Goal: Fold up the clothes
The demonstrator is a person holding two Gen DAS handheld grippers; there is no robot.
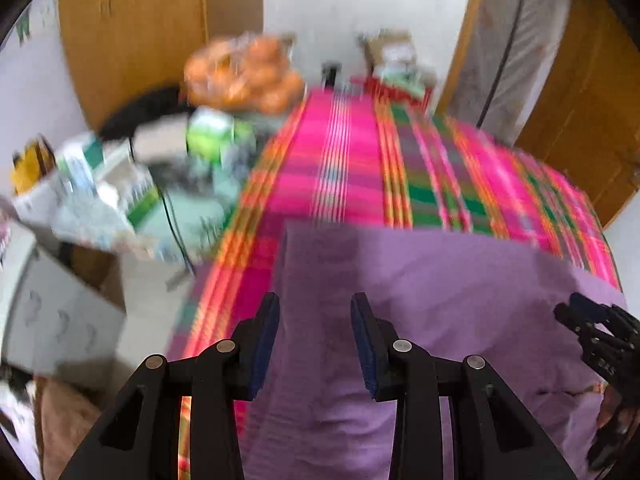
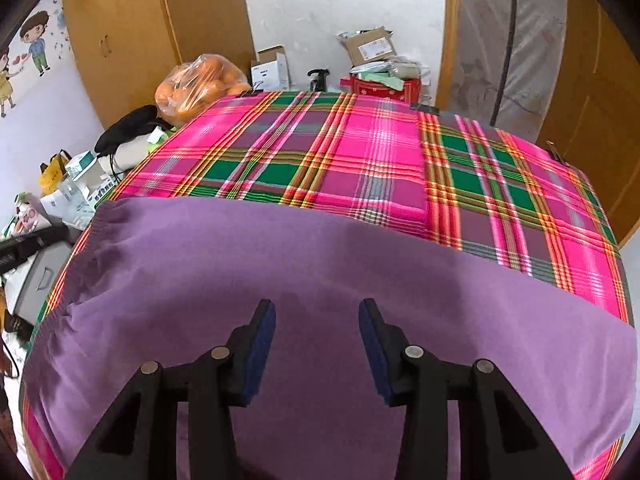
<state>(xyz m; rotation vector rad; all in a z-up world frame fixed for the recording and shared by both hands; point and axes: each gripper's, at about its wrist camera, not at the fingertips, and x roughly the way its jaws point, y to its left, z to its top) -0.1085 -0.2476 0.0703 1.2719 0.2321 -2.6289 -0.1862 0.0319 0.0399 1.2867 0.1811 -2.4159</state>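
Note:
A purple garment (image 2: 280, 264) lies spread flat across the near part of a table covered by a pink, green and orange plaid cloth (image 2: 360, 160). My right gripper (image 2: 317, 314) hovers open above the garment's middle, nothing between its fingers. In the blurred left wrist view the same purple garment (image 1: 440, 280) fills the lower right, its left edge running up the frame. My left gripper (image 1: 315, 308) is open over that left part, holding nothing. The right gripper (image 1: 600, 332) shows at the far right edge, over the garment.
A bag of oranges (image 2: 200, 84), a white box (image 2: 272, 68), a red box (image 2: 380, 84) and a cardboard box (image 2: 368, 46) crowd the table's far edge. Bags, boxes and a black item (image 2: 124, 130) sit to the left. Wooden wardrobe doors (image 2: 120, 32) stand behind.

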